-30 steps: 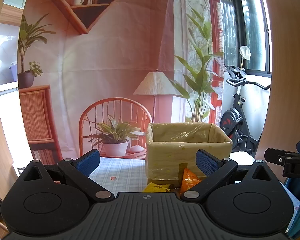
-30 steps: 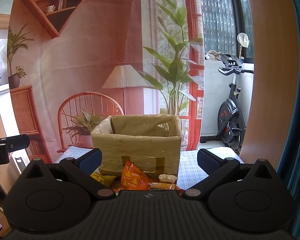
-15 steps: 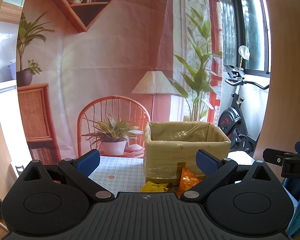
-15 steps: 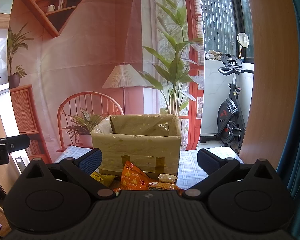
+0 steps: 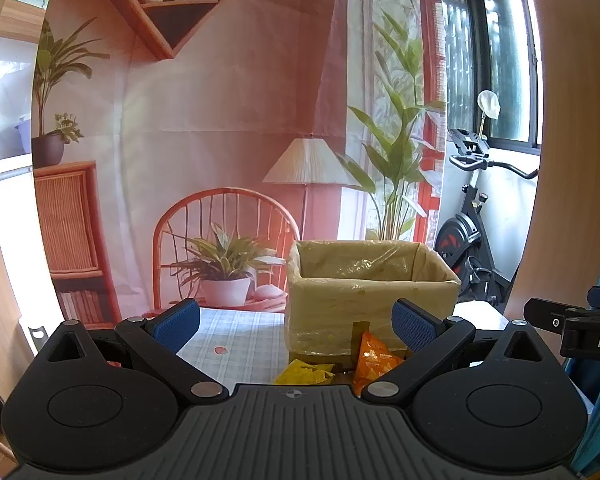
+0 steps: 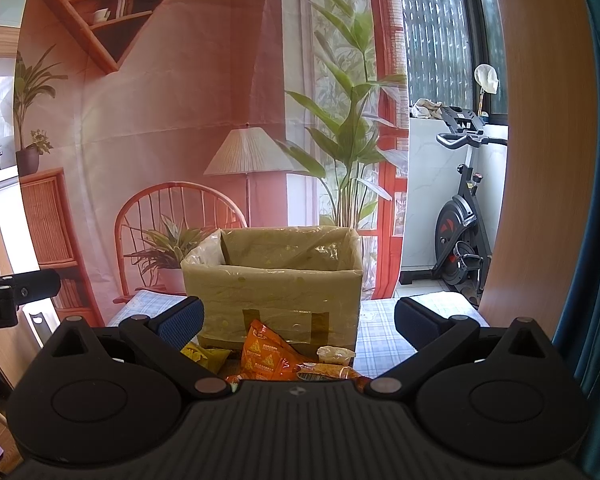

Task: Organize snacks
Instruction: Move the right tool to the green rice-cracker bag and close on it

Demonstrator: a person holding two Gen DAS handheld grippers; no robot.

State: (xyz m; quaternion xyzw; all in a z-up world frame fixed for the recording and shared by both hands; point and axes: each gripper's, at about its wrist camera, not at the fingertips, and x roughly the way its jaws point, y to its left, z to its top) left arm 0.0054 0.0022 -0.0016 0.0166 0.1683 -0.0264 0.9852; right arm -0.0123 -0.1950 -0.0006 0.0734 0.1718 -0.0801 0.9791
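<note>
A cardboard box (image 5: 370,300) (image 6: 276,296) lined with clear plastic stands open-topped on the checked tablecloth (image 5: 236,336) (image 6: 380,340). In front of it lie snack packets: an orange packet (image 5: 372,360) (image 6: 264,354), a yellow packet (image 5: 306,372) (image 6: 204,356), and a small pale packet (image 6: 334,354) in the right wrist view. My left gripper (image 5: 296,322) is open and holds nothing, short of the packets. My right gripper (image 6: 298,318) is also open and bare, with the packets low between its blue fingers (image 6: 180,320). The snacks' near parts are hidden by the gripper bodies.
A printed backdrop (image 5: 228,120) with a chair, lamp and plants hangs behind the table. An exercise bike (image 6: 460,240) stands at the right by the window. The other gripper's body shows at the right edge (image 5: 580,328) and left edge (image 6: 4,300).
The left wrist view has shifted slightly, the box sitting a little lower and more leftward in it. The right gripper has barely moved. Both stay open.
</note>
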